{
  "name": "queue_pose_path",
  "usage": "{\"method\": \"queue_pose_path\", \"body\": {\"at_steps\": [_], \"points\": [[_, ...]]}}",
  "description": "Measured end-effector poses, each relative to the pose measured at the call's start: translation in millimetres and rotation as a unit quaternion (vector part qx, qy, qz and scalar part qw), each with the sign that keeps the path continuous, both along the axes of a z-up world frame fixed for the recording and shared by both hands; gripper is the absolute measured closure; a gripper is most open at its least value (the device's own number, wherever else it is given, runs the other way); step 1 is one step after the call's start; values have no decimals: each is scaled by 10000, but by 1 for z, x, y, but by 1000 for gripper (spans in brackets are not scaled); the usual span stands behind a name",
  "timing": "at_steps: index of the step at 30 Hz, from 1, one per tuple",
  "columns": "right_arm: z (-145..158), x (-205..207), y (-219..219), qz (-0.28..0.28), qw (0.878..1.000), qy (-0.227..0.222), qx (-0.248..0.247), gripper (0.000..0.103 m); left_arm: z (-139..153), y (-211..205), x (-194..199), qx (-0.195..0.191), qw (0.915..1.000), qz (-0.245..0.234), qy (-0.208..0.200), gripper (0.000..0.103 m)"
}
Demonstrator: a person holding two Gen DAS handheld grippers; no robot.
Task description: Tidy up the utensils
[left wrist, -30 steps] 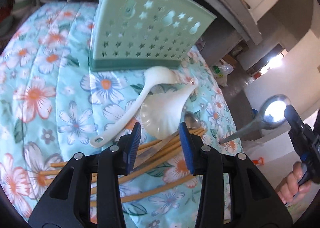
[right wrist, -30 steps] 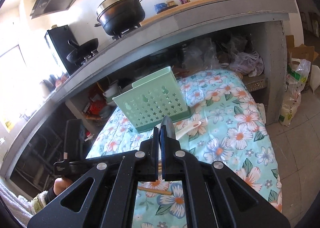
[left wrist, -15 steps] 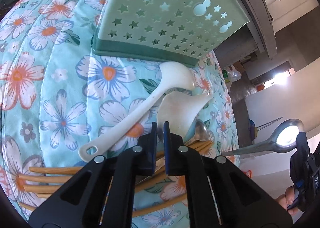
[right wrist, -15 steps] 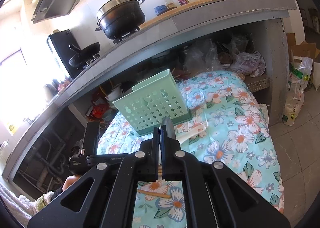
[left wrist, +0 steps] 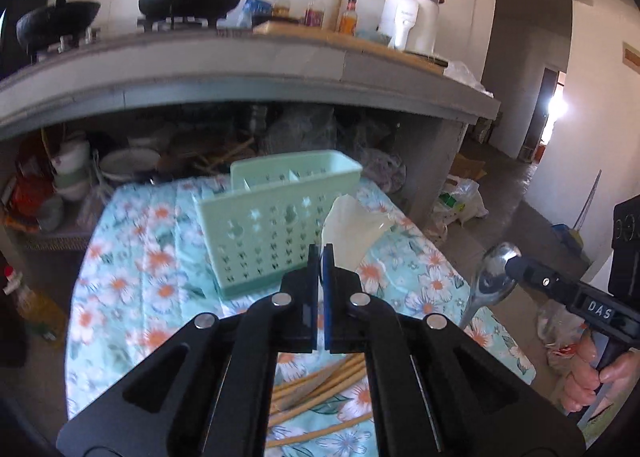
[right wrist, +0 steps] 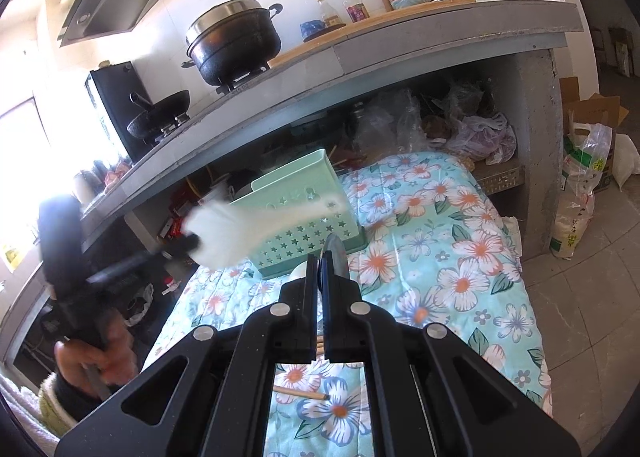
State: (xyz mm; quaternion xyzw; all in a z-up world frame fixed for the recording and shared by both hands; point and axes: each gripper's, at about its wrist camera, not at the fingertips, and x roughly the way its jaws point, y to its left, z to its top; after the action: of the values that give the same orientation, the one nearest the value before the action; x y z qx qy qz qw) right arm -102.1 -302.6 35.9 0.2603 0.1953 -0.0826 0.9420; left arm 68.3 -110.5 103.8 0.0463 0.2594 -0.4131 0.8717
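Left wrist | tongs (left wrist: 320,257) pinch translucent scoop (left wrist: 352,231) | perforated mint caddy (left wrist: 276,225)

**Colours and patterns across the kitchen scene**

Mint-green utensil caddy (left wrist: 280,217) at centre, pierced with star and gourd cut-outs, darker green at its base. Underneath, a pale turquoise quilted cloth (right wrist: 440,249) printed with white and pink flowers, orange centres, dark green leaves. Near edge: tan bamboo chopsticks (left wrist: 320,385). Translucent milky-white scoop (left wrist: 352,233), pinched in the black left gripper (left wrist: 319,257) with blue pads. Shiny silver metal spoon (left wrist: 490,281) at right, clamped in the black right gripper (right wrist: 319,263). Far behind, a grey concrete counter (right wrist: 400,45); on it a black pot (right wrist: 236,45) with steel lid, a black wok (right wrist: 160,121), amber-filled bottles (left wrist: 316,9), a white appliance (left wrist: 410,21).
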Motion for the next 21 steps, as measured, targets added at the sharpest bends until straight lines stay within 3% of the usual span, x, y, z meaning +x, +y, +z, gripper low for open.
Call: {"method": "queue_pose_path", "body": {"at_steps": [4, 8, 12, 17, 21], "points": [[1, 0, 0, 4, 10000, -27, -51, 101, 49, 27, 5, 70, 9955, 433, -842, 103], [-1, 1, -2, 32, 10000, -29, -9, 101, 76, 40, 23, 572, 9865, 832, -1293, 103], [-2, 1, -2, 29, 10000, -39, -16, 101, 82, 38, 40, 1201, 9790, 888, -1390, 103], [-2, 1, -4, 33, 10000, -49, -52, 101, 76, 36, 55, 1749, 9734, 642, -1331, 103], [-3, 1, -4, 40, 10000, -68, -46, 101, 69, 22, 59, 2288, 9630, 403, -1365, 103]]}}
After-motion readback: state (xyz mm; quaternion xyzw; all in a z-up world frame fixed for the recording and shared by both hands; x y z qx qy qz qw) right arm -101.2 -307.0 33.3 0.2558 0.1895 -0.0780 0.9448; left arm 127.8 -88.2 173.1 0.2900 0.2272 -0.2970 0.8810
